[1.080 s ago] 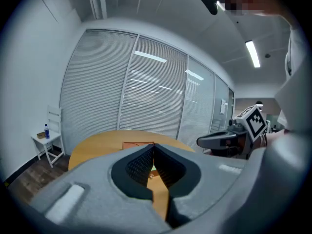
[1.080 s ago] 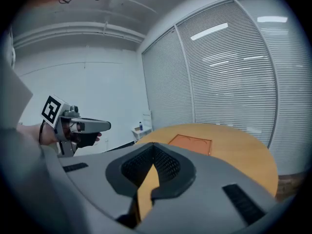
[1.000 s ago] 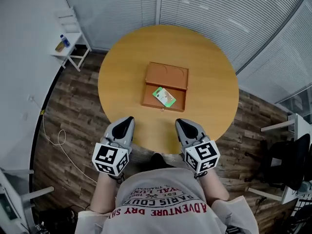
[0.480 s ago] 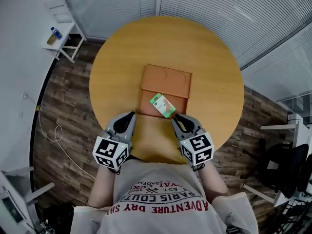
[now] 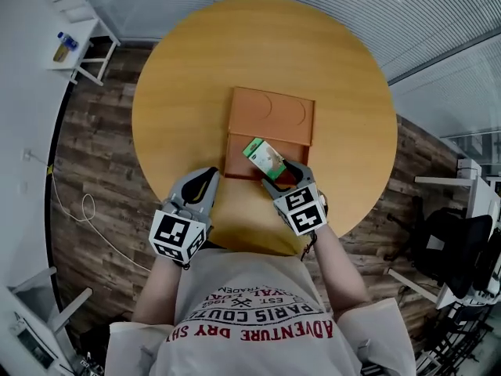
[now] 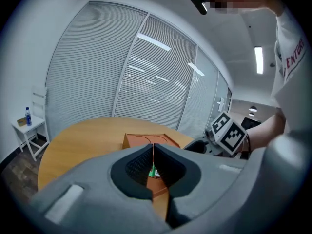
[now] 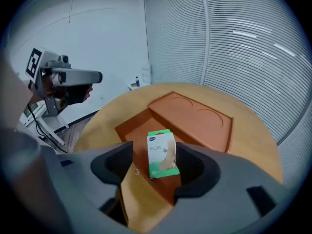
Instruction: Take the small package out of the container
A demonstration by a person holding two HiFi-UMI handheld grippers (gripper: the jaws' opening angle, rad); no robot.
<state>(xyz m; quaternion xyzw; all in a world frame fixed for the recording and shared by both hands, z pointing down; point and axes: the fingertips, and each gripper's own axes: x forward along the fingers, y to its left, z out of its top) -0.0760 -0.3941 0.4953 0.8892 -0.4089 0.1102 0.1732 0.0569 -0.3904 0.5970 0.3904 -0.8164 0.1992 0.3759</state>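
My right claw [image 5: 280,177] is open, with its two jaws wide apart. It holds nothing yet. The small package [image 5: 263,157] is green and white. It lies in the open front half of the container [image 5: 239,161], tipped a little to one side. In the right gripper view the package sits in the gap between the jaws. It is close to one pad, and the other pad is well apart from it. I do not think either pad presses on it.

My left claw [image 5: 205,185] is shut tight and empty. It hangs over the desk [image 5: 180,92], just beside the near left corner of the container, and it is not touching it.

Here is what could go wrong. The package is not in the middle of the gap. If I close now, one pad could reach it first and push it sideways, so it could slide or spin away. It looks like a light paper box, so a hard squeeze could crush it. The claw is low near the front wall of the container and could bump it. Nothing holds the container down, so it could slide on the desk.

A second ago both claws were back by the near edge of the desk, away from the container. Since then the right claw has come forward and down to the package, and its jaws have just been opening. The left claw has come forward too.
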